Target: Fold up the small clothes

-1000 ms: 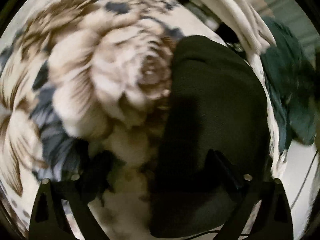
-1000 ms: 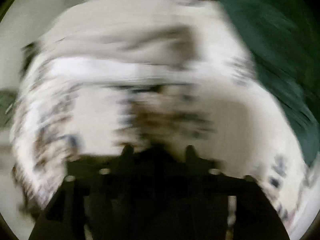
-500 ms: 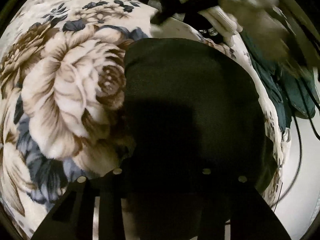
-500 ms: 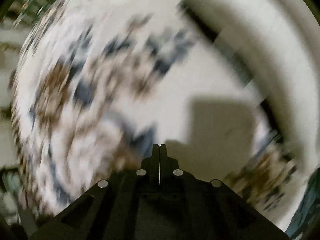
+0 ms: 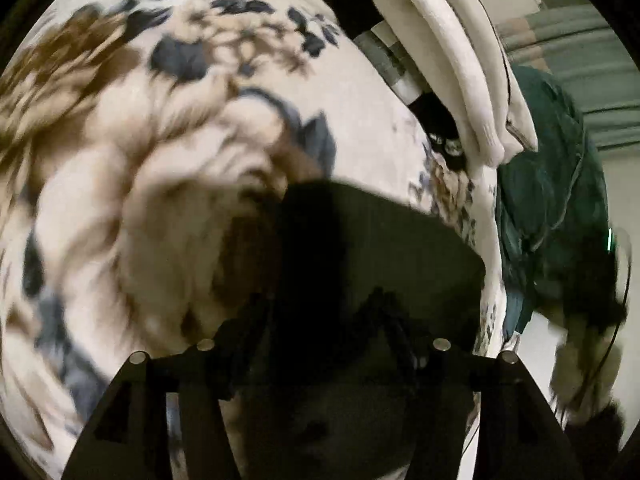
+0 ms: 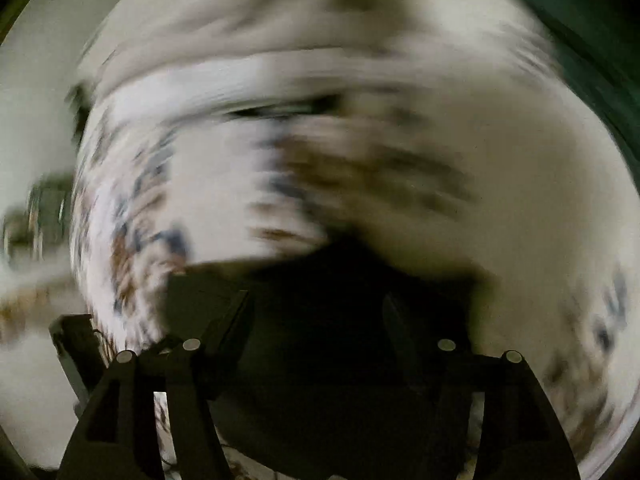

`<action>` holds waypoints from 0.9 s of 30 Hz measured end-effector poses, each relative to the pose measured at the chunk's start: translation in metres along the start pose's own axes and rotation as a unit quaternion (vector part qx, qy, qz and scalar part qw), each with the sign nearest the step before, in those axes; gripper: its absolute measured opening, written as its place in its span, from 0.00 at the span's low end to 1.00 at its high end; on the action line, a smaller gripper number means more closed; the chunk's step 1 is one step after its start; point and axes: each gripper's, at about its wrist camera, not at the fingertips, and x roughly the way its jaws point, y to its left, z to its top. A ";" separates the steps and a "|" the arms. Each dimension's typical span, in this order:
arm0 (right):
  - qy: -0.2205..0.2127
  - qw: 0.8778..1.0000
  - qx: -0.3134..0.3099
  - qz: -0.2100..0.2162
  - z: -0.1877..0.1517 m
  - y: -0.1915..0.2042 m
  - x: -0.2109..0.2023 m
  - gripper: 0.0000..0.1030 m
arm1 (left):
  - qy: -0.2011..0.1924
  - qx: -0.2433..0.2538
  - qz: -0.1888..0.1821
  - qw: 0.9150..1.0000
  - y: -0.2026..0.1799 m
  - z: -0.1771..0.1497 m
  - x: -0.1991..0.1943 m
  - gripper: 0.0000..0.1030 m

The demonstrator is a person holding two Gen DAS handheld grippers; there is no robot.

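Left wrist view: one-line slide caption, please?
Open tool over a dark garment on a floral blanket, cream folded clothes behind.

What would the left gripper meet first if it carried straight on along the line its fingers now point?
Most likely the black garment: it lies between and just ahead of the left gripper's opening jaws, on the floral blanket. The picture is blurred, so whether they already touch is unclear.

No readable text, label, brand or number — either view; right wrist view heavily blurred
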 end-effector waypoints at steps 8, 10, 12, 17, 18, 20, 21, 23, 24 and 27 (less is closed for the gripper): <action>-0.004 0.992 0.110 0.062 -0.035 -0.115 0.023 0.67 | -0.003 0.055 0.064 0.996 -0.021 0.041 0.040 0.37; -0.007 0.993 0.094 0.070 -0.026 -0.111 0.036 0.67 | -0.011 0.058 0.074 0.996 -0.022 0.041 0.041 0.28; -0.031 0.995 0.071 0.061 -0.019 -0.097 0.040 0.40 | -0.017 0.063 0.077 0.995 -0.023 0.038 0.038 0.23; -0.093 0.995 0.031 0.003 -0.002 -0.052 0.021 0.06 | -0.026 0.056 0.080 0.995 -0.024 0.038 0.030 0.19; -0.105 0.994 0.024 -0.004 0.003 -0.045 0.014 0.05 | -0.026 0.053 0.080 0.995 -0.024 0.038 0.030 0.19; -0.116 0.993 0.017 -0.016 0.016 -0.037 0.006 0.05 | -0.026 0.045 0.084 0.995 -0.020 0.040 0.030 0.19; -0.109 0.994 0.013 -0.028 0.023 -0.032 0.009 0.05 | -0.025 0.038 0.082 0.996 -0.018 0.040 0.030 0.19; -0.066 0.996 0.002 -0.058 0.032 -0.029 0.026 0.06 | -0.017 0.031 0.080 0.996 -0.015 0.042 0.032 0.19; -0.040 0.997 0.005 -0.066 0.034 -0.035 0.032 0.06 | -0.014 0.029 0.078 0.996 -0.015 0.042 0.032 0.20; -0.011 0.998 0.044 -0.040 0.023 -0.060 0.029 0.21 | 0.005 0.013 0.061 0.998 -0.011 0.046 0.031 0.27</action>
